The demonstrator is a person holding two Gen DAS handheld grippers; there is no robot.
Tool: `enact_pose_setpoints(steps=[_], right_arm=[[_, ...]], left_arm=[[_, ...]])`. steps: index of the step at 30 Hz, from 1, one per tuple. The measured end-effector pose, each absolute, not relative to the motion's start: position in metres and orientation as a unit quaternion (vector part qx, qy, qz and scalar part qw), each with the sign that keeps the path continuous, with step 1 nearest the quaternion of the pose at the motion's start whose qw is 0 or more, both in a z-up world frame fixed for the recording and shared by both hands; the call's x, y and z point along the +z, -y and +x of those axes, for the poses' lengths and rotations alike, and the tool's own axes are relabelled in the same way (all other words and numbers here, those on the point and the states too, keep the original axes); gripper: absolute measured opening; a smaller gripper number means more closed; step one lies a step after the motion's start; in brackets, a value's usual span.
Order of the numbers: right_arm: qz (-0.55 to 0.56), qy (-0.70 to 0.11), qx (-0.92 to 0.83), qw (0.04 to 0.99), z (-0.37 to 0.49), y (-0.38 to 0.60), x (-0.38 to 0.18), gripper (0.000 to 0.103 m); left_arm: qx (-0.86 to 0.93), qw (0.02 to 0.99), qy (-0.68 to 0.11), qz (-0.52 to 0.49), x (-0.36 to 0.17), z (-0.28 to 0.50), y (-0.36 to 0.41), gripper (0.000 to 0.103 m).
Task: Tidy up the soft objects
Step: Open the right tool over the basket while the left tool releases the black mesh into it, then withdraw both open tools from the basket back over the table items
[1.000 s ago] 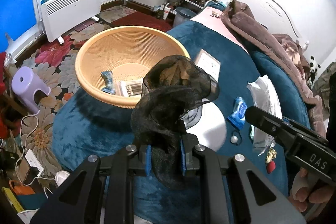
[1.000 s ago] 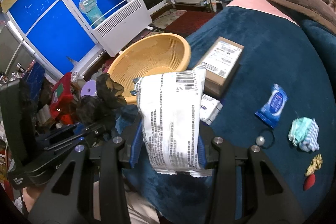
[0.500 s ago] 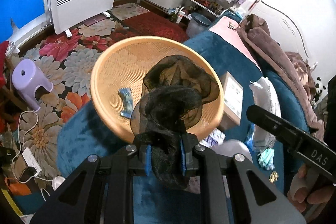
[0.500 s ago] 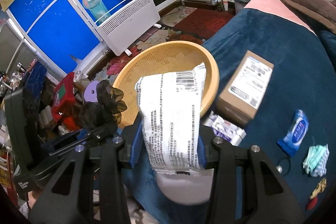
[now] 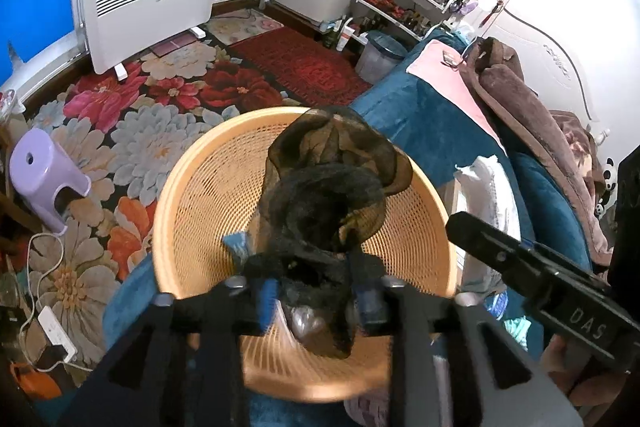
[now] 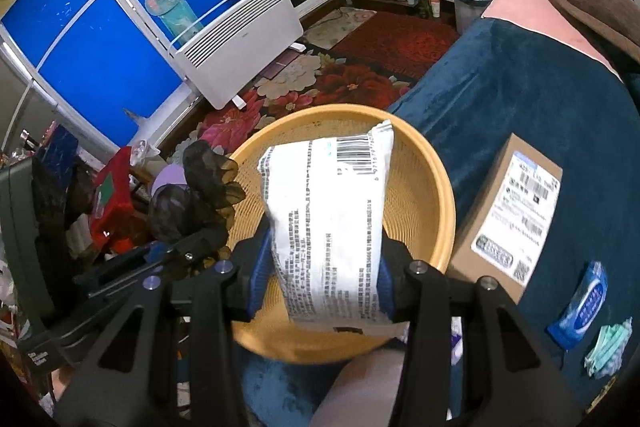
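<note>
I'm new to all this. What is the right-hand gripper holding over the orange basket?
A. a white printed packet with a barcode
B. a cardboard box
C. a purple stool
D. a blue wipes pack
A. In the right wrist view the right gripper clamps a white printed packet with a barcode, above the orange basket; the cardboard box lies beside the basket.

Now over the orange basket (image 5: 180, 211) instead of short of it above the blue bedspread (image 6: 540, 115). Left gripper (image 5: 316, 291) jaws just opened wider, black mesh fabric (image 5: 328, 195) loose between them.
</note>
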State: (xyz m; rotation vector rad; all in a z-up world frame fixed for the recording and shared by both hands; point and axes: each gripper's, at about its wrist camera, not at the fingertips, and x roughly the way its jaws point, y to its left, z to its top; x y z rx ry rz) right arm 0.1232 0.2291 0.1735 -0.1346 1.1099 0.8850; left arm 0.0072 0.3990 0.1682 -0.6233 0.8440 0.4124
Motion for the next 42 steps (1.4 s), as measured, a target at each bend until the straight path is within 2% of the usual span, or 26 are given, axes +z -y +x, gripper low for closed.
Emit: enact_pose_setpoints(steps=[1,2,4,7,14,16,42], right_arm=[[-0.065,-0.506,0.404,0.759,0.126,-0.230,0.170,0.047],[-0.072,-0.508,0.397,0.761,0.128,-0.231,0.166,0.049],[-0.077,-0.518,0.380,0.763,0.134,-0.230,0.159,0.059],[-0.075,-0.527,0.369,0.762,0.135,-0.220,0.152,0.068],[-0.088,-0.533,0.367,0.757,0.129,-0.211,0.153,0.088],[-0.090,-0.536,0.370,0.753,0.123,-0.207,0.153,0.099],[-0.067,-0.518,0.392,0.757,0.069,-0.130,0.195,0.100]], left_arm=[[0.201,0.843,-0.403,-0.295,0.165,0.009,-0.400,0.070],[0.207,0.840,-0.405,-0.296,0.162,0.009,-0.400,0.077],[0.208,0.837,-0.406,-0.301,0.158,0.008,-0.400,0.082],[0.221,0.834,-0.409,-0.296,0.155,0.002,-0.398,0.101],[0.253,0.825,-0.422,-0.279,0.154,-0.017,-0.386,0.102],[0.256,0.823,-0.426,-0.275,0.153,-0.021,-0.382,0.102],[0.252,0.832,-0.430,-0.242,0.192,-0.075,-0.283,0.102]])
